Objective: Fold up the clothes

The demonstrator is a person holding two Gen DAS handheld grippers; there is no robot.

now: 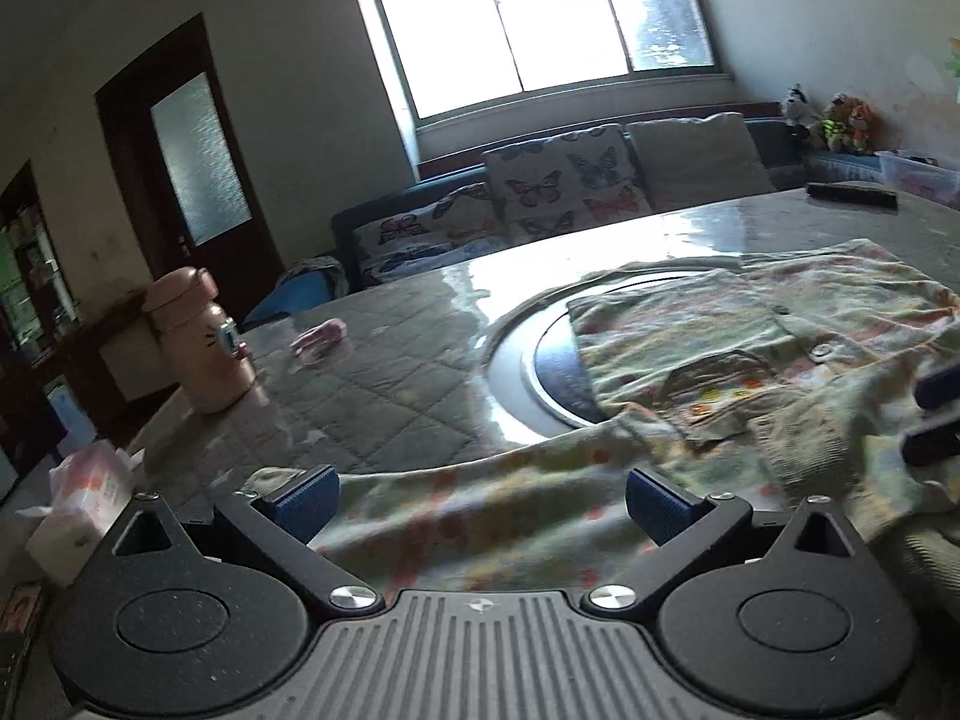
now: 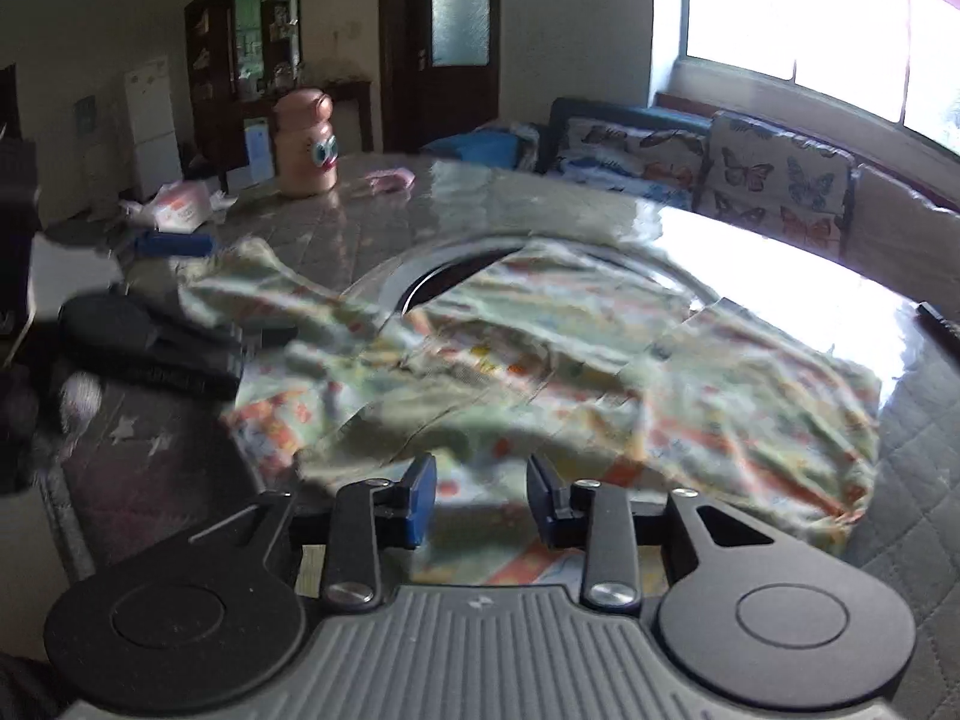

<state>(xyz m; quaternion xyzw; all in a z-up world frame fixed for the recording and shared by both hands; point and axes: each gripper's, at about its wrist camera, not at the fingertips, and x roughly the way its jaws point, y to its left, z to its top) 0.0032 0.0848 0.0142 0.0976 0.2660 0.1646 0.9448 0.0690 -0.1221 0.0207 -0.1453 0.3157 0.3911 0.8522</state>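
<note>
One pale green, orange-patterned cotton garment point(image 2: 540, 360) lies rumpled, partly doubled over, across the quilted bench's point(image 1: 360, 396) near edge, neither flat nor neatly folded, both left tongs point(image 1: 480, 504) and right tongs point(image 2: 480, 498) spread, pinching nothing.

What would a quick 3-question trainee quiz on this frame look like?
1. True or false: the left gripper is clamped on the patterned garment.
2. What does the garment partly cover? A) a round inset in the table B) a laptop C) a plate
3. Fill in: the pink bottle stands ___ on the table.

Key: 1 false, its jaws stand wide apart; 2 A; 3 upright.
</note>
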